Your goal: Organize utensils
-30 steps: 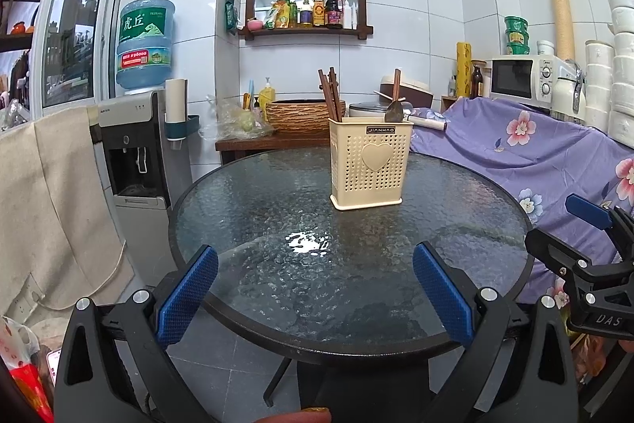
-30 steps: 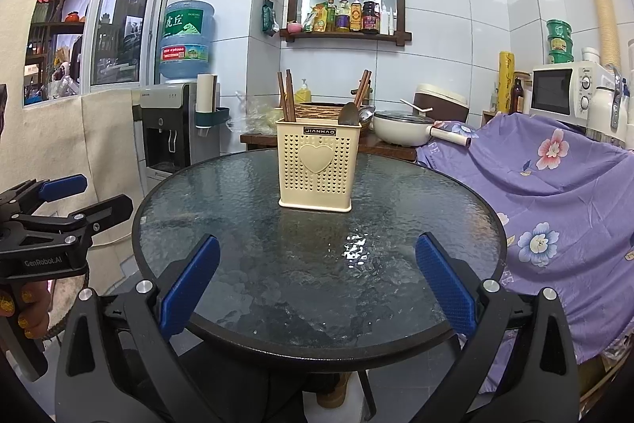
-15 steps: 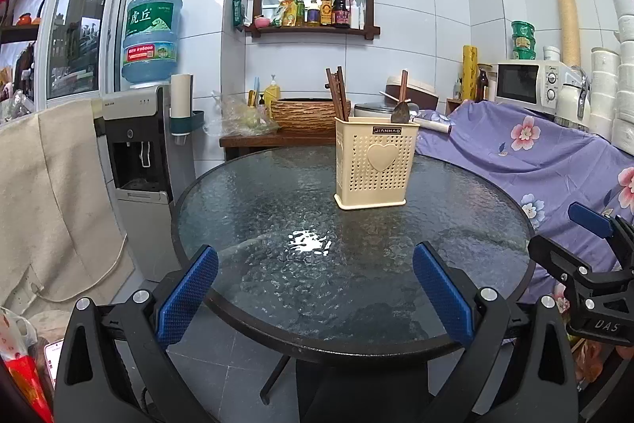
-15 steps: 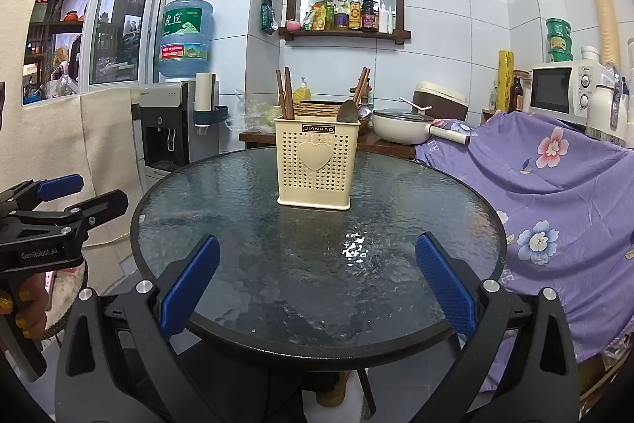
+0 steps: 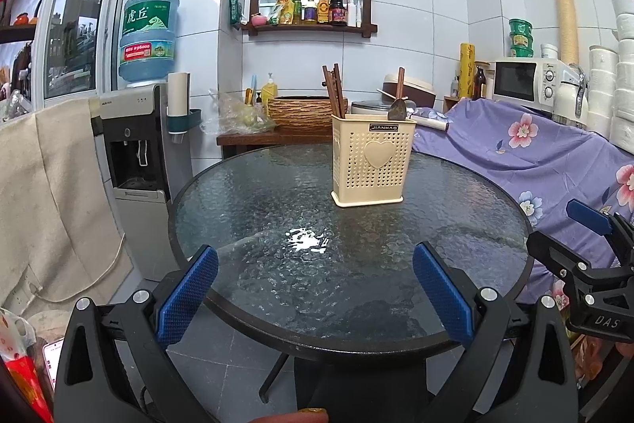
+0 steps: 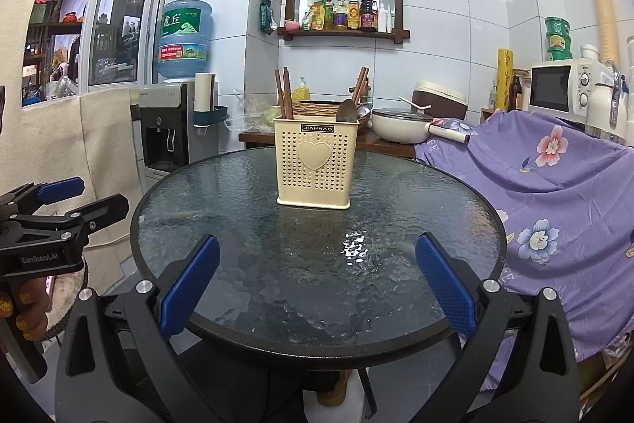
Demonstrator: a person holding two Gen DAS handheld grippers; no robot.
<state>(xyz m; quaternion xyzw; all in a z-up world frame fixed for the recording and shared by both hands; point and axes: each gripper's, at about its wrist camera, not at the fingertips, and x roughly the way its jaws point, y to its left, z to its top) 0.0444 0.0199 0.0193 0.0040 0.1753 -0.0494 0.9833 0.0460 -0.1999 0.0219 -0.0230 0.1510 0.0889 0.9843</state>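
Note:
A cream perforated utensil holder with a heart on its front stands upright on the round glass table; it also shows in the right wrist view. Brown chopsticks stand in its left side, and a wooden-handled scoop in its right side. My left gripper is open and empty, above the table's near edge. My right gripper is open and empty at the near edge too. Each gripper shows at the side of the other's view.
A water dispenser stands left of the table. A purple flowered cloth covers furniture on the right, with a microwave behind. A wooden side table with a basket and a white pan sits behind the round table.
Both grippers have drifted back slightly and stayed open. The utensil holder and its contents have not moved.

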